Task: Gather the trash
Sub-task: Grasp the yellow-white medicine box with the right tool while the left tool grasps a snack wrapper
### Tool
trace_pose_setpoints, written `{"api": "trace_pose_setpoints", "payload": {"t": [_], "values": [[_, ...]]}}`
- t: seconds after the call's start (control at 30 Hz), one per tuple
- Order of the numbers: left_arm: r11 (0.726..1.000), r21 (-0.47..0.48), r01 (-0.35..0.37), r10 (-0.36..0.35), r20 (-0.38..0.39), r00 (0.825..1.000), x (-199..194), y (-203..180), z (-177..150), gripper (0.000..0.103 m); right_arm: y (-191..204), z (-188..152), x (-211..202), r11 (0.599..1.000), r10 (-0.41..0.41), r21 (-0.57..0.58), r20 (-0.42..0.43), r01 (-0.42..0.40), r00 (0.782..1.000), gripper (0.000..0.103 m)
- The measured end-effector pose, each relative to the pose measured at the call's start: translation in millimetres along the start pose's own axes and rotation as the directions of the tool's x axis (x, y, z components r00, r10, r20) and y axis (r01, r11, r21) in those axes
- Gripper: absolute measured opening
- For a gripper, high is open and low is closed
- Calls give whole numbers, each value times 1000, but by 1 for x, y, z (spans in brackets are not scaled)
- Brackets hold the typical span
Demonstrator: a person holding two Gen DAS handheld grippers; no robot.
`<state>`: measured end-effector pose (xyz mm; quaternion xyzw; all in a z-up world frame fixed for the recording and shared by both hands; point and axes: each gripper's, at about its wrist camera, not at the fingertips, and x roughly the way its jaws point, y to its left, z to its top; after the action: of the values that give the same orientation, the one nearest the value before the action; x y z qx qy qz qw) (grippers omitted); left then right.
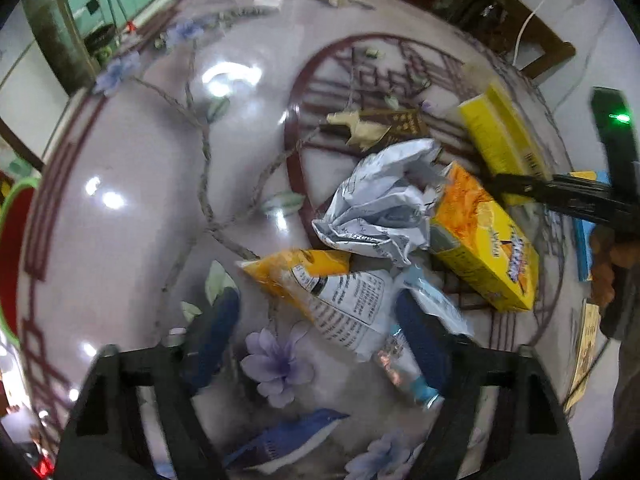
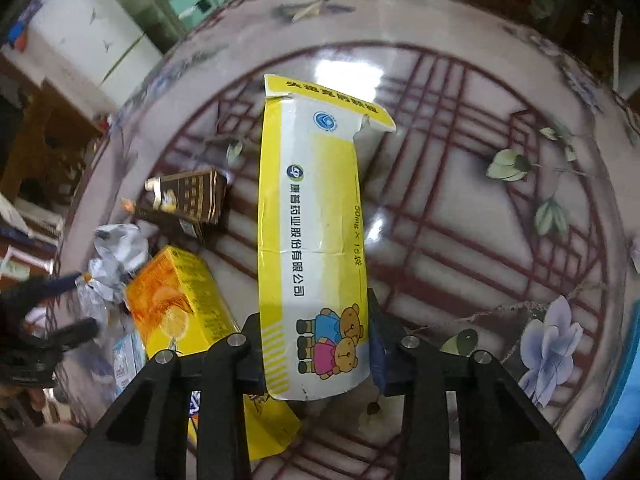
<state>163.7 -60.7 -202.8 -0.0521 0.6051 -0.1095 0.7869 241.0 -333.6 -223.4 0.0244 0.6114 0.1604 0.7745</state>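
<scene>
Two grippers: right gripper (image 2: pixel 316 344) pinches yellow medicine box (image 2: pixel 312 216); left gripper (image 1: pixel 320 332) spread wide over orange-white wrapper (image 1: pixel 332 296). Only left view shows crumpled silver bag (image 1: pixel 384 204) fully.

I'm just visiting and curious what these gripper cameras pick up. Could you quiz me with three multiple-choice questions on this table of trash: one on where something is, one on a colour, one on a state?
1. Where is the crumpled silver wrapper?
A. Beside the orange-yellow box
B. In the right gripper
C. On the floor

2. What colour are the left gripper finger pads?
A. Red
B. Blue
C. White

3. What is the state of the right gripper?
A. Open and empty
B. Shut on the brown box
C. Shut on the yellow bear carton

Answers:
1 A: the wrapper lies against the box on the table.
2 B: both pads show dark blue.
3 C: the carton sits clamped between the fingers, standing out ahead of them.
</scene>
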Motion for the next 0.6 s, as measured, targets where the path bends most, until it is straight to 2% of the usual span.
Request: {"api": "trace_pose_setpoints", "payload": {"t": [0.07, 0.1, 0.2, 0.33, 0.4, 0.47, 0.57, 0.6], "values": [[1000, -21, 6, -7, -23, 1000, 7, 3, -2, 43, -1, -4, -9, 1000, -3, 19, 39, 2, 999, 34], [1000, -17, 10, -10, 2, 1000, 4, 2, -3, 36, -4, -5, -13, 1000, -1, 31, 52, -1, 999, 34], [1000, -17, 22, -22, -15, 1000, 4, 4, -4, 21, -7, -9, -17, 998, -14, 64, 54, 10, 998, 35], [1000, -13, 23, -23, 11, 1000, -10, 6, -7, 21, -15, -12, -14, 993, -59, 105, 45, 54, 997, 40], [1000, 5, 10, -10, 35, 999, -20, 5, -9, 21, -16, -11, -17, 990, -70, 130, 62, 61, 996, 54], [1000, 15, 3, -3, 50, 999, -27, 5, -11, 21, -12, -6, -15, 988, -89, 134, 87, 77, 992, 61], [1000, 22, -4, 2, 73, 997, -39, 4, -14, 21, -6, -1, -12, 982, -139, 139, 92, 126, 986, 60], [1000, 24, -7, 5, 83, 997, -43, 5, -16, 21, -5, 1, -10, 978, -161, 149, 87, 147, 983, 40]]}}
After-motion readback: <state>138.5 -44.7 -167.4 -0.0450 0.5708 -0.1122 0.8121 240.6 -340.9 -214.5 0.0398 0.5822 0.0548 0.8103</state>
